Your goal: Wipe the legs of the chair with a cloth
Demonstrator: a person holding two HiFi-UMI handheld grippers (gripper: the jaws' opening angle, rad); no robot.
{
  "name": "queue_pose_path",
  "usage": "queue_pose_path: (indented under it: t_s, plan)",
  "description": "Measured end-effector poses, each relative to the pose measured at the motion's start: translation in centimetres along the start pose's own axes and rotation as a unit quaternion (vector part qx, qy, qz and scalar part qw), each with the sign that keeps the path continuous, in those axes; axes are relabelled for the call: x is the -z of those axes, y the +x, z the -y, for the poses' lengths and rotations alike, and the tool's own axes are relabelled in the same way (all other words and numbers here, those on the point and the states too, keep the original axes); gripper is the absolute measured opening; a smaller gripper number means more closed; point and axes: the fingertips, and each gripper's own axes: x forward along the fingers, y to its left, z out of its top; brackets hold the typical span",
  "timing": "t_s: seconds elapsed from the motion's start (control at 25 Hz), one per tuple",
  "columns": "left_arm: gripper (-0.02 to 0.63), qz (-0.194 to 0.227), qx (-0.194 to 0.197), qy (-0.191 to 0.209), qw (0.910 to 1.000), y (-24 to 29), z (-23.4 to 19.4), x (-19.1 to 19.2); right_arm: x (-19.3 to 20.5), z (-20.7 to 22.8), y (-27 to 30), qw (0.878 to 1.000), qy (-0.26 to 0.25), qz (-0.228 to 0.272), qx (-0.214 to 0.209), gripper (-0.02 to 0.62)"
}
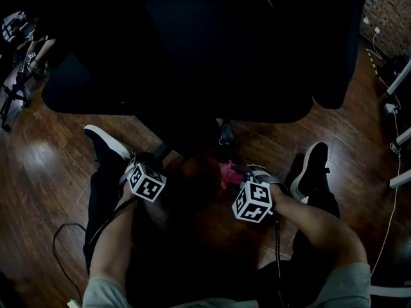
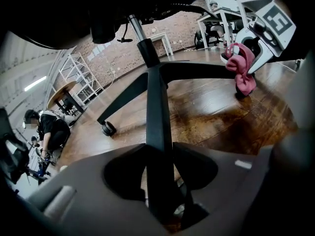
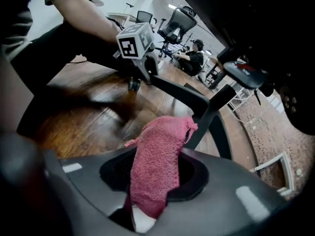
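My left gripper (image 2: 160,181) has its jaws closed on one black chair leg (image 2: 158,112) running out from the centre column (image 2: 146,50), and the leg's outer end is hidden beneath them. My right gripper (image 3: 152,181) has its jaws clamped on the pink cloth (image 3: 160,151), just beside the neighbouring leg (image 2: 197,71) out from that column; I cannot tell whether they touch. In the head view the dark seat (image 1: 192,50) covers the column and most of the base.
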Motion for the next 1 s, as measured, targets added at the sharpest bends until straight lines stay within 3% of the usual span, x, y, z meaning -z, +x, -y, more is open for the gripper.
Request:
queue_pose_path:
  t_s: [0.16, 0.28, 0.36, 0.48, 0.64, 0.76, 1.0]
  plan:
    - [0.085, 0.023, -0.042, 0.008, 0.9988, -3.2, -0.3, -1.8, 3.0, -3.6, -1.8, 0.996, 0.01, -0.017, -0.083, 0.129]
    - [0.074, 0.072, -0.019, -0.02, 0.997, -5.7, 1.5, -4.6, 3.2, -3.4, -3.1, 0.993, 0.028, 0.008, -0.113, 0.129]
    - [0.069, 0.114, 0.022, -0.058, 0.9915, -7.0, 3.7, -6.5, 2.2, -0.2, -3.7, 0.992, 0.08, 0.059, -0.074, 0.127]
    - [0.063, 0.174, 0.085, -0.111, 0.9749, -8.2, 7.3, -8.9, 0.3, 6.0, -3.9, 0.976, 0.166, 0.138, 0.019, 0.127]
    - [0.01, 0.207, 0.15, -0.154, 0.9545, -9.0, 10.7, -10.8, -1.9, 11.1, -3.3, 0.957, 0.206, 0.184, 0.085, 0.129]
    - [0.008, 0.21, 0.176, -0.168, 0.9469, -9.1, 11.9, -10.9, -2.4, 12.0, -1.7, 0.956, 0.213, 0.179, 0.096, 0.129]
    - [0.008, 0.2, 0.176, -0.176, 0.9476, -8.3, 12.1, -10.8, -0.3, 8.7, -0.2, 0.972, 0.2, 0.113, 0.044, 0.129]
